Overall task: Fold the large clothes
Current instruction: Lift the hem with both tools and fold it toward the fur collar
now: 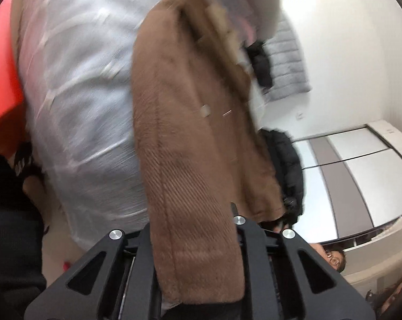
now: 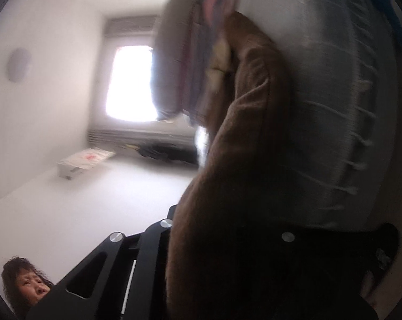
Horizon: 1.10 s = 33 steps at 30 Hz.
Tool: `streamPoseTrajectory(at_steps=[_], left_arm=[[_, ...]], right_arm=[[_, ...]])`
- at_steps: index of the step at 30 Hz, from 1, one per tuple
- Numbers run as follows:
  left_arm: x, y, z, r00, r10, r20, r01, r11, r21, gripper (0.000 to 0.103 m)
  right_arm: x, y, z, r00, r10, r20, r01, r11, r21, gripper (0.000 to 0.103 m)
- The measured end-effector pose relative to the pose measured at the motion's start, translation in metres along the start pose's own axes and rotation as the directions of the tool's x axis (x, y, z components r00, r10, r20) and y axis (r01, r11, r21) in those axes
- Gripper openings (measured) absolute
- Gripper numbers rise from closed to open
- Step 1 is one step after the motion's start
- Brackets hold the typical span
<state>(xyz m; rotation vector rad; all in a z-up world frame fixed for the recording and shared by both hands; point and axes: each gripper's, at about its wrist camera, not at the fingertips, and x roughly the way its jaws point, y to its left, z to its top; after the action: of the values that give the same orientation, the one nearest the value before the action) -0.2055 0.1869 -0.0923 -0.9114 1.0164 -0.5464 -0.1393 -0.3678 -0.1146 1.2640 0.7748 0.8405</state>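
Observation:
A large brown fuzzy coat (image 1: 179,122) hangs in the air, held from both ends. My left gripper (image 1: 195,229) is shut on a brown coat edge that runs between its black fingers (image 1: 248,237) and up the middle of the left wrist view. My right gripper (image 2: 201,240) is shut on another part of the same coat (image 2: 243,160), which drapes over it and hides the right finger. Both views are tilted and motion-blurred. The coat's far end bunches near pale lining at the top of each view.
A bed or table covered in shiny clear plastic (image 1: 78,85) lies behind the coat. A red panel (image 1: 1,74) is at left. A grey puffer vest (image 1: 286,61) and a black jacket (image 1: 283,165) hang nearby. A wardrobe (image 1: 360,176), a bright window (image 2: 131,80) and bystanders (image 2: 27,285) show.

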Motion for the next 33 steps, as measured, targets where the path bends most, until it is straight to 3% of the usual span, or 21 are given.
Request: streamPoseTrajectory(at_steps=[6,9,11,14,16,17,18,19,20,22,24,27,29,31,32,33], left_arm=[[-0.043,-0.066,0.004,0.988,-0.111,0.106,0.1,0.99,0.102,0.009],[-0.069,-0.09,-0.006,0.974,-0.183,0.13,0.163,0.975,0.152,0.009],[-0.088,-0.099,-0.016,0.971,-0.195,0.135,0.169,0.968,0.184,0.009],[-0.098,-0.088,-0.032,0.981,-0.166,0.096,0.146,0.972,0.181,0.01],[-0.089,-0.068,-0.038,0.991,-0.128,0.041,0.12,0.982,0.146,0.01],[-0.079,-0.051,-0.043,0.994,-0.113,-0.001,0.112,0.988,0.106,0.011],[-0.07,-0.041,-0.047,0.995,-0.094,-0.03,0.096,0.992,0.083,0.012],[-0.063,-0.035,-0.051,0.995,-0.077,-0.056,0.081,0.994,0.07,0.013],[-0.05,-0.023,-0.057,0.993,-0.068,-0.098,0.072,0.997,0.04,0.016],[-0.039,-0.01,-0.061,0.991,-0.074,-0.113,0.075,0.997,-0.001,0.022],[-0.037,-0.004,-0.062,0.99,-0.072,-0.122,0.069,0.997,-0.023,0.035],[-0.032,0.0,-0.06,0.991,-0.029,-0.127,0.025,0.999,-0.031,0.047],[-0.029,0.006,-0.06,0.992,-0.004,-0.13,-0.002,0.999,-0.051,0.049],[-0.026,0.008,-0.063,0.993,0.003,-0.121,-0.009,0.999,-0.049,0.049],[-0.025,0.01,-0.065,0.993,0.005,-0.117,-0.01,0.999,-0.04,0.047],[-0.027,0.01,-0.066,0.995,0.005,-0.103,-0.008,1.0,-0.026,0.03]], right_arm=[[-0.003,0.04,-0.007,0.986,0.15,0.066,-0.145,0.987,-0.075,0.012],[-0.014,0.061,-0.014,0.972,0.225,0.067,-0.215,0.969,-0.122,0.012],[-0.027,0.074,-0.019,0.965,0.253,0.072,-0.24,0.958,-0.155,0.012],[-0.05,0.078,-0.03,0.97,0.23,0.081,-0.213,0.961,-0.178,0.015],[-0.06,0.057,-0.035,0.988,0.139,0.065,-0.13,0.982,-0.136,0.019],[-0.062,0.046,-0.037,0.992,0.117,0.053,-0.111,0.988,-0.105,0.033],[-0.063,0.029,-0.04,0.994,0.103,0.031,-0.101,0.994,-0.051,0.056],[-0.064,0.016,-0.042,0.997,0.071,0.022,-0.071,0.997,-0.014,0.067],[-0.065,0.004,-0.045,0.999,0.047,0.013,-0.048,0.999,0.023,0.072],[-0.068,-0.006,-0.046,0.998,0.057,0.026,-0.058,0.997,0.052,0.076],[-0.072,-0.006,-0.044,0.998,0.042,0.036,-0.044,0.997,0.056,0.083],[-0.073,0.001,-0.04,1.0,-0.001,0.006,0.0,1.0,0.03,0.083],[-0.067,0.001,-0.043,0.999,-0.029,-0.02,0.03,0.999,0.023,0.082],[-0.061,0.0,-0.046,0.998,-0.052,-0.027,0.052,0.999,0.007,0.052],[-0.06,-0.002,-0.047,0.998,-0.056,-0.02,0.057,0.998,0.014,0.023],[-0.063,-0.001,-0.048,0.998,-0.07,-0.005,0.07,0.997,0.02,0.014]])
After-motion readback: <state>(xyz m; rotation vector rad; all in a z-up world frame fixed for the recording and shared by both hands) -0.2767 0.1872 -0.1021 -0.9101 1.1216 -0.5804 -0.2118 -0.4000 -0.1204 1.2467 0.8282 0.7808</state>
